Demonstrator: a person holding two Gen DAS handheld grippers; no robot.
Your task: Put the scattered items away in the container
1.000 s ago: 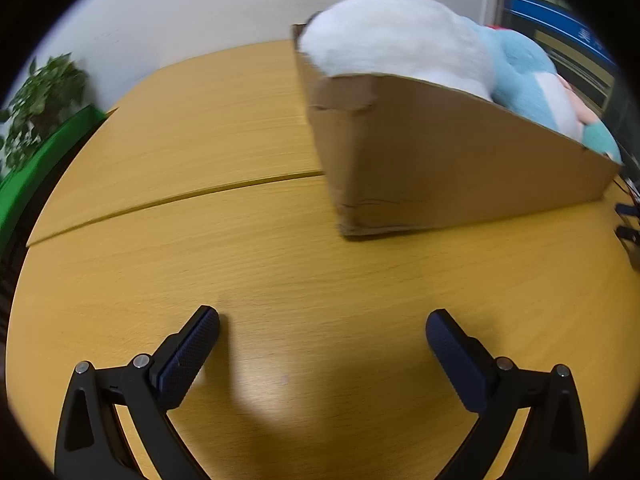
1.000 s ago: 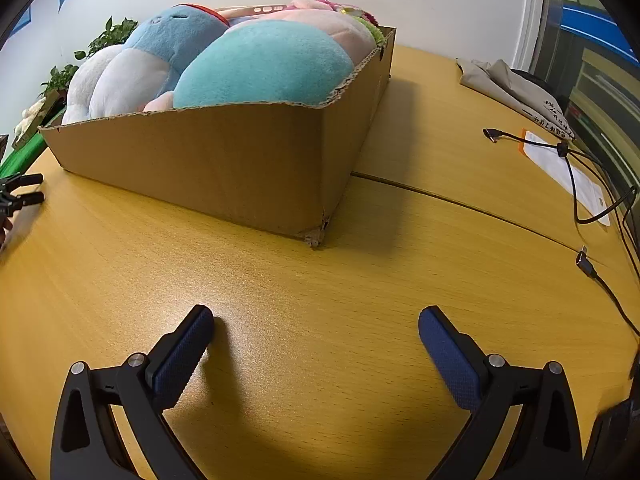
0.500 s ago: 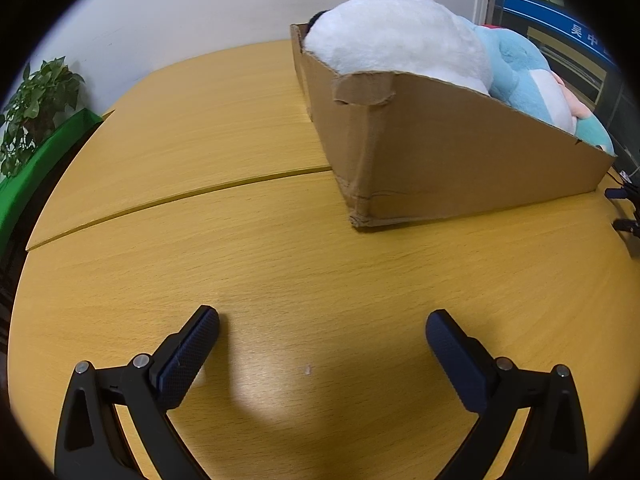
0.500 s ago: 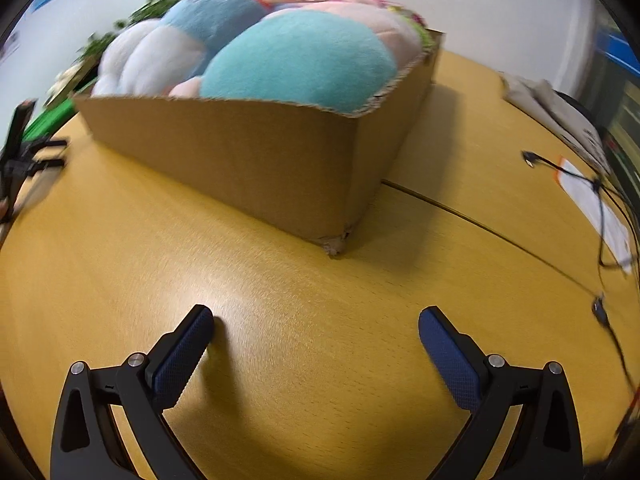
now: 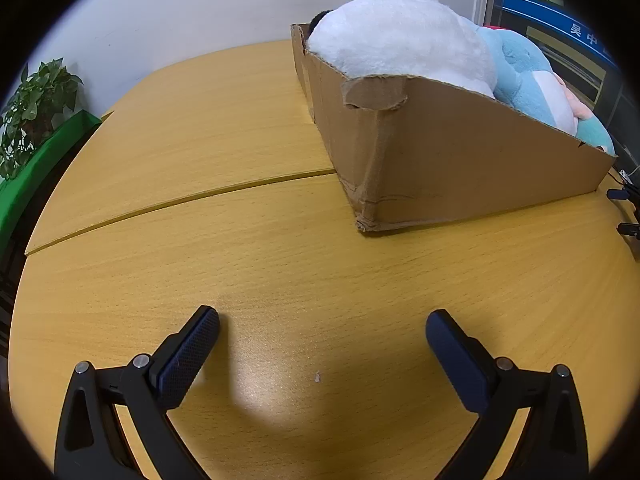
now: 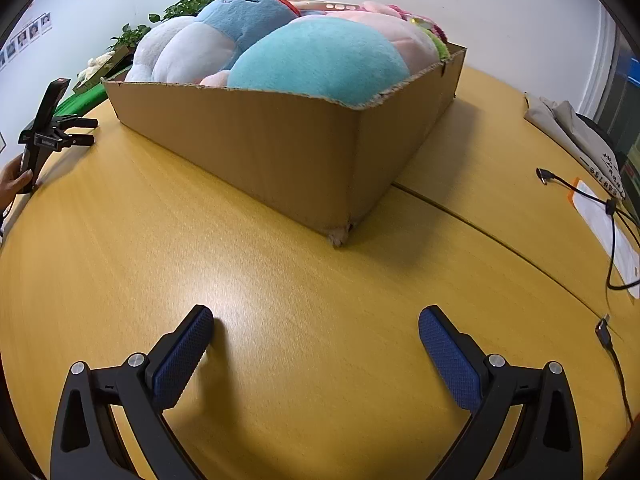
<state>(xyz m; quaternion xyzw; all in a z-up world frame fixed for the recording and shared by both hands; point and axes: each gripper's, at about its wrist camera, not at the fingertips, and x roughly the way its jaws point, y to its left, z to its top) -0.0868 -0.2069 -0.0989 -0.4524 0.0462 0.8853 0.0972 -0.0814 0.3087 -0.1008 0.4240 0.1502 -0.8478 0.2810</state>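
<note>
A light wooden table with a curved edge (image 5: 200, 128) runs under both views, a dark seam (image 6: 500, 236) dividing its two panels. Behind it stands a plain white wall (image 5: 180, 4) (small posters pinned high on it in the right wrist view). A leafy green potted plant (image 5: 36, 104) sits beside a bright green ledge (image 5: 36, 160).

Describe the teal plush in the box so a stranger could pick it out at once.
Start at the cardboard box on the wooden table, heaped with soft toys. The teal plush bulges over the box's near wall, beside its front right corner in the right wrist view. It is a plain, smooth teal dome, unlike the blue plush with a face behind it and the pink plush farther back.
</note>
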